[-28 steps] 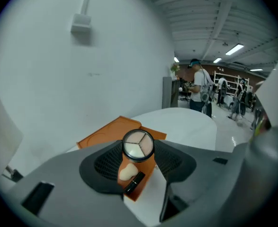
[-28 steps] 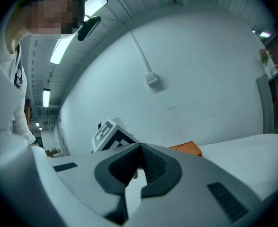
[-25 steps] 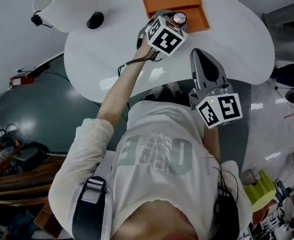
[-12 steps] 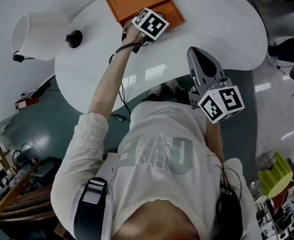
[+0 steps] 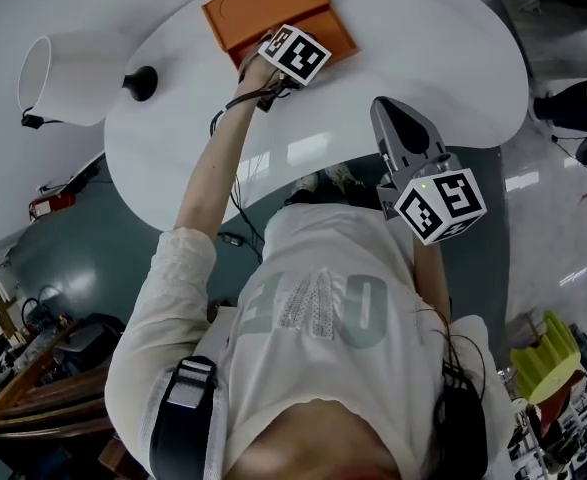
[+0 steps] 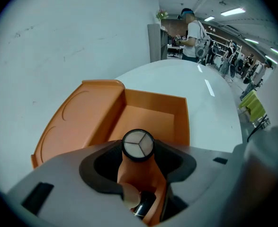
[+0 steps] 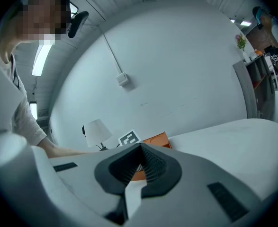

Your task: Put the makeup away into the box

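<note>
An orange box [image 5: 263, 8] lies open on the white table, its lid [image 6: 77, 119] folded out to the left. My left gripper [image 6: 138, 148] hangs just above the box's near part, shut on a round compact [image 6: 138, 143] with a three-part pale face. Its marker cube [image 5: 295, 53] hides the jaws in the head view. Below the compact, inside the box, I make out a beige rounded piece [image 6: 129, 195] and a dark tube [image 6: 143, 205]. The far compartment [image 6: 148, 119] shows a bare floor. My right gripper [image 5: 403, 133] is shut and holds nothing, level above the table's near edge.
A white-shaded lamp [image 5: 68, 68] with a black base [image 5: 140, 81] stands at the table's left end. The white table [image 5: 423, 58] spreads out to the right of the box. A person stands far off in the room behind [image 6: 194, 34].
My left gripper has sunk with the compact toward the box and now hangs right over it. My right gripper has kept its place above the table's near edge.
</note>
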A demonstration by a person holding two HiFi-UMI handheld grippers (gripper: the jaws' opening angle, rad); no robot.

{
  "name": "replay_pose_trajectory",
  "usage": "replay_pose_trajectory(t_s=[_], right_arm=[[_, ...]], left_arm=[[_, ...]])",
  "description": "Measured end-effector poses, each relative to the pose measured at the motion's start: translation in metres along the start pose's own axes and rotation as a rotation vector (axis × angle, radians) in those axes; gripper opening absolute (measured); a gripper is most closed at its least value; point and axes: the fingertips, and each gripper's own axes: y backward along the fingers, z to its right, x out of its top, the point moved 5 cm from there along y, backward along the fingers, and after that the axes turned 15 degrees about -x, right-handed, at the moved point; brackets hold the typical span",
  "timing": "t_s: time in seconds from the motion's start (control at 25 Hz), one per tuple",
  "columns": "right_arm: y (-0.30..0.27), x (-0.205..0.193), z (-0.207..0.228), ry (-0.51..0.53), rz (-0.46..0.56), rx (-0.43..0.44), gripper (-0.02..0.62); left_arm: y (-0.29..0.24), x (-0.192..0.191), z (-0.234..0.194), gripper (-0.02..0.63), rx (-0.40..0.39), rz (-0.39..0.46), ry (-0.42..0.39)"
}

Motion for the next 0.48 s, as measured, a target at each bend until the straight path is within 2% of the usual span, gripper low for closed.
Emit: replay_pose_trajectory(t_s=[0.16,0.48], right_arm=[[-0.0012,0.0049,0.0008,0.019,0.005,0.021,0.005],[0.0021,0.0084,0.0026,0.035,0.015,0.042,0.005]], left_arm=[[0.0008,-0.0019,-0.0010,0.218,0.003,0.002,0.023],[0.0085,-0.0026,0.0006,0.219,0.026,-0.003,0.002]])
